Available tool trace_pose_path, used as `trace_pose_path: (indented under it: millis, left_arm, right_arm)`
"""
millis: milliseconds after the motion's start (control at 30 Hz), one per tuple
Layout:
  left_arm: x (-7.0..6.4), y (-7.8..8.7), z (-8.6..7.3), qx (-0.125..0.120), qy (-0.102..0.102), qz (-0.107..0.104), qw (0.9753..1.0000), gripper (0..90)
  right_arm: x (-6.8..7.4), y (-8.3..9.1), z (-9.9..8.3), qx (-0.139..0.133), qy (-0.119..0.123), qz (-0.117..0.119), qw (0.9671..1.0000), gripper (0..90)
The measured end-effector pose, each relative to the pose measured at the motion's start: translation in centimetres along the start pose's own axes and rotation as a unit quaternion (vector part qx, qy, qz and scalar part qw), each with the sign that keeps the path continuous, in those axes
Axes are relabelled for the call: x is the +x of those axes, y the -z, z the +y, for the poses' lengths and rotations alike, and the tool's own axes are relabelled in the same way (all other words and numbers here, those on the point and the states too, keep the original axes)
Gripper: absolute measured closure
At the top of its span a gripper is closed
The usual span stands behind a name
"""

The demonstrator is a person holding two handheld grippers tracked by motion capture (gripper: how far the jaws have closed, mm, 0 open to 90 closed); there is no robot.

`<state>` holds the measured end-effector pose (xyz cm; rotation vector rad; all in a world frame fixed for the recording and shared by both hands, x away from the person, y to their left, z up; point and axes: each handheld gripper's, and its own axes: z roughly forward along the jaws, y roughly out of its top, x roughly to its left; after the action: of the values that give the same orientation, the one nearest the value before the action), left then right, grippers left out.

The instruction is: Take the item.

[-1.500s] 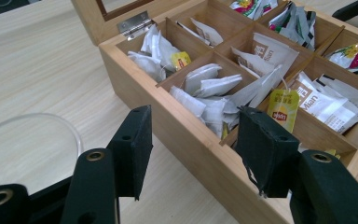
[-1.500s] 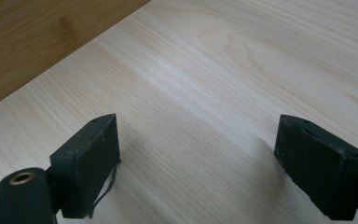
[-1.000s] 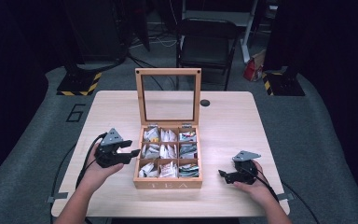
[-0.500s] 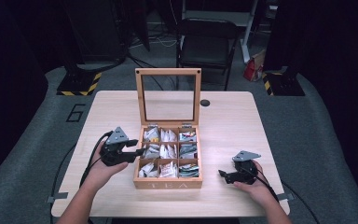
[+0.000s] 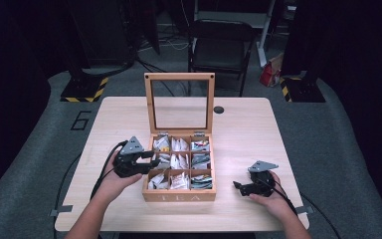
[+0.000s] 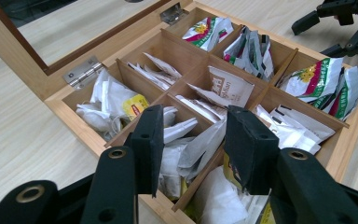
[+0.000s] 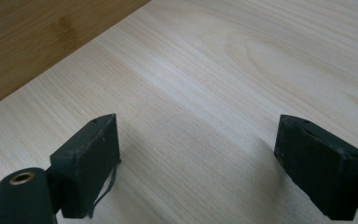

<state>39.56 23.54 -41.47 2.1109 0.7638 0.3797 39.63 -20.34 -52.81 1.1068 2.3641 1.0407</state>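
Note:
A wooden tea box (image 5: 179, 196) stands mid-table with its glass lid (image 5: 179, 76) upright at the back. Its nine compartments hold paper tea bags (image 6: 223, 86). My left gripper (image 5: 153, 160) reaches over the box's left wall. In the left gripper view it (image 6: 196, 135) is open, with its jaws straddling the white tea bags (image 6: 200, 144) of the left column and gripping nothing. My right gripper (image 5: 238, 188) rests on the table to the right of the box. It (image 7: 196, 140) is open over bare wood, with the box's side wall (image 7: 37, 37) ahead.
The light wooden table (image 5: 119, 119) has a small black round disc (image 5: 219, 109) near its back edge. A black chair (image 5: 219, 50) stands behind the table. The right gripper (image 6: 349, 18) lies beyond the box in the left gripper view.
My left gripper has moved right, from beside the box to over its left column of compartments. The right gripper has stayed where it was.

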Motion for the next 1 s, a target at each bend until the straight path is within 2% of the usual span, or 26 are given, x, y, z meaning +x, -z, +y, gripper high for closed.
trace_pose_path:
  millis: [267, 400, 900, 1000]
  left_arm:
    - [-0.2, -0.7, -0.2, 0.002, 0.002, -0.01, 0.9999, 60.7]
    - [-0.3, -1.1, -0.1, 0.002, -0.005, -0.011, 0.9999, 64.0]
    - [-0.5, -2.3, -0.1, 0.017, -0.006, -0.027, 0.9995, 72.7]
    - [-0.5, -2.6, -0.3, 0.014, 0.001, -0.028, 0.9995, 75.9]
  right_arm:
    - [0.0, 0.0, 0.0, 0.0, 0.0, 0.0, 1.0, 13.3]
    - [0.0, 0.0, 0.0, 0.0, 0.0, 0.0, 1.0, 13.3]
    - [0.0, 0.0, 0.0, 0.0, 0.0, 0.0, 1.0, 13.3]
    - [0.0, 0.0, 0.0, 0.0, 0.0, 0.0, 1.0, 13.3]
